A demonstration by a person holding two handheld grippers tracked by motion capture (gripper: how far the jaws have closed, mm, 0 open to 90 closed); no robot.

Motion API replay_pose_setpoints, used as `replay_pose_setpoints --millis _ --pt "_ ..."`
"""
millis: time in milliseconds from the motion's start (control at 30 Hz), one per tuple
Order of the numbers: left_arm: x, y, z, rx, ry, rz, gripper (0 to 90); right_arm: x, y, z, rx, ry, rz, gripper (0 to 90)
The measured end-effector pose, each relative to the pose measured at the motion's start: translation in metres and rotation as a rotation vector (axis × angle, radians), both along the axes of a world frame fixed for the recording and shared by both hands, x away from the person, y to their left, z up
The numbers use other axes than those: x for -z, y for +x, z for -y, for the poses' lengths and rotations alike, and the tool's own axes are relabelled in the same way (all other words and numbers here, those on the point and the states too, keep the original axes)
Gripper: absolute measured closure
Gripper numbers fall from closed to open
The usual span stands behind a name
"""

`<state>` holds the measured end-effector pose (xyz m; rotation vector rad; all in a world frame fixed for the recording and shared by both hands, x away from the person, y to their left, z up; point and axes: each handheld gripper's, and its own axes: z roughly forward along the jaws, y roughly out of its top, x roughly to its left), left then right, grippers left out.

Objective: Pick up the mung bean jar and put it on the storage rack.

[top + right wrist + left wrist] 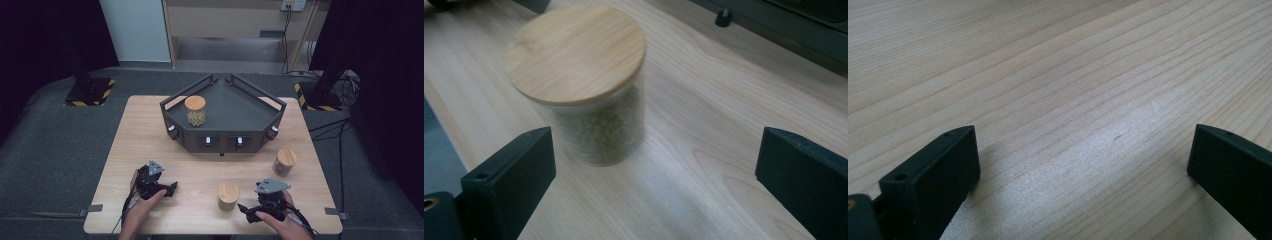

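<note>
Near the right gripper [243,209], a wooden-lidded glass jar [583,85] stands upright.

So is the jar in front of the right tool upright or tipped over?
Upright: the jar stands on its base on the table, wooden lid on top.

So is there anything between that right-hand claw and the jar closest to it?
No. In the right gripper view, bare wooden table lies between the open right gripper and the nearest jar. The high view shows the same small gap.
</note>
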<state>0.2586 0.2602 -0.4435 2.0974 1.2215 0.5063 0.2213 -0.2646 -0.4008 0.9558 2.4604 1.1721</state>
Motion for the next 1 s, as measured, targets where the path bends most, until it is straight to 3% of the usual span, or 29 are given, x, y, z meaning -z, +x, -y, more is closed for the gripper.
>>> replay_pose_setpoints --millis 567,1000 --pt "0.000 0.000 0.000 -0.001 0.000 0.000 0.0 -0.002 0.000 -0.024 -0.064 -0.031 0.007 2.8" --pt "0.000 0.000 0.000 0.000 0.000 0.000 0.0 0.005 0.007 -0.038 -0.063 -0.045 -0.005 3.0"
